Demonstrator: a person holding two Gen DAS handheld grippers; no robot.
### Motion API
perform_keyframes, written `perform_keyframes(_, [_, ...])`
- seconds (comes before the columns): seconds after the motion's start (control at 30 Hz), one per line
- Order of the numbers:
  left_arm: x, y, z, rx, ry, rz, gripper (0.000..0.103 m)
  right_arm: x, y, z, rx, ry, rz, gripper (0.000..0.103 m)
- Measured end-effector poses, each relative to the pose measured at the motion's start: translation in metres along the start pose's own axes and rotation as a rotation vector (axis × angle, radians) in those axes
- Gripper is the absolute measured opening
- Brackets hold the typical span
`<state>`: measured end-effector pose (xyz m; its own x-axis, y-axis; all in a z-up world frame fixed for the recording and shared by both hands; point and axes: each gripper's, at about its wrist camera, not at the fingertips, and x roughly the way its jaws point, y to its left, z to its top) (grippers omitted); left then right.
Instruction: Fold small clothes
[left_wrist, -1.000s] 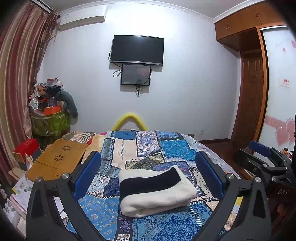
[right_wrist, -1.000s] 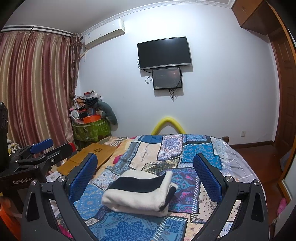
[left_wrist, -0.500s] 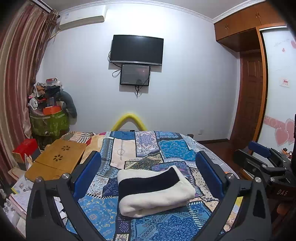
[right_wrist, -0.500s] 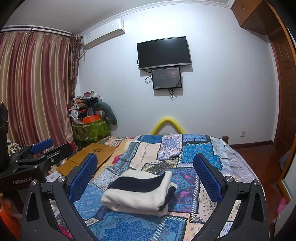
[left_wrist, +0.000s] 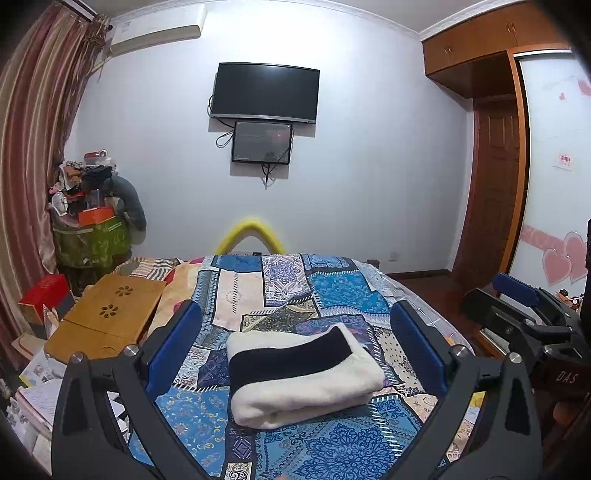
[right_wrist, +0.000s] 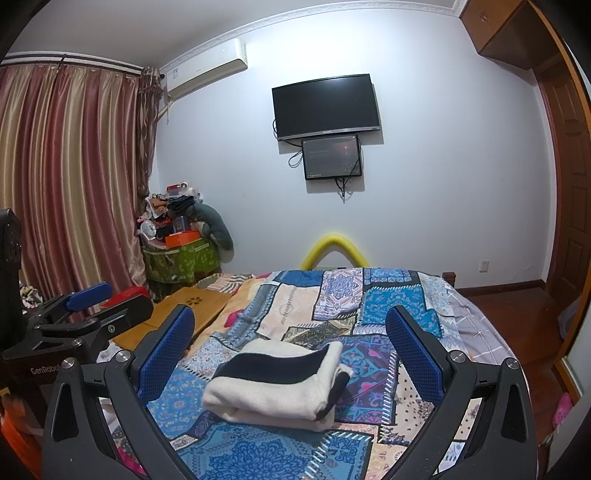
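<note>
Two wrist views over a bed. A cream garment with a broad dark band (left_wrist: 299, 373), already folded into a compact bundle, lies on the patchwork bedspread (left_wrist: 332, 288) in the near half of the bed, roughly midway between its left and right edges and well short of the far edge by the wall.

The left gripper (left_wrist: 295, 347) has its blue-padded fingers (left_wrist: 173, 347) spread wide and empty, held above the bed. The bundle lies directly ahead of it and below, framed between the two fingers without touching either.

The right gripper (right_wrist: 290, 347) is likewise spread wide and empty, with the bundle (right_wrist: 277, 384) ahead and below, between its fingers but nearer the left one. Each gripper appears at the margin of the other's view, so the two are held side by side with the bundle ahead of the gap between them.

The long axis of the bundle runs across the bed, left edge to right edge, at right angles to the line of approach. The rounded fold faces the near edge; the layered open ends face the right edge, as the right wrist view shows best.

Neither gripper is clearly nearer. Judged from this, the open ends fall to the right gripper, should a further fold be wanted; the garment may equally be finished.
</note>
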<state>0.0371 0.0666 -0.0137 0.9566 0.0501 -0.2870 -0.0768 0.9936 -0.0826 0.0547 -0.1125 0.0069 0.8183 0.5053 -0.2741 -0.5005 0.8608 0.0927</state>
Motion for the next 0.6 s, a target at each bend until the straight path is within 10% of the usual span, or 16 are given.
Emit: perform_keyframes(0.6, [-0.0039,-0.0004,-0.0011,0.007,-0.009,-0.008,0.103,-0.0016,0.0005,-0.0009,0.003,-0.003,0.0,0.103])
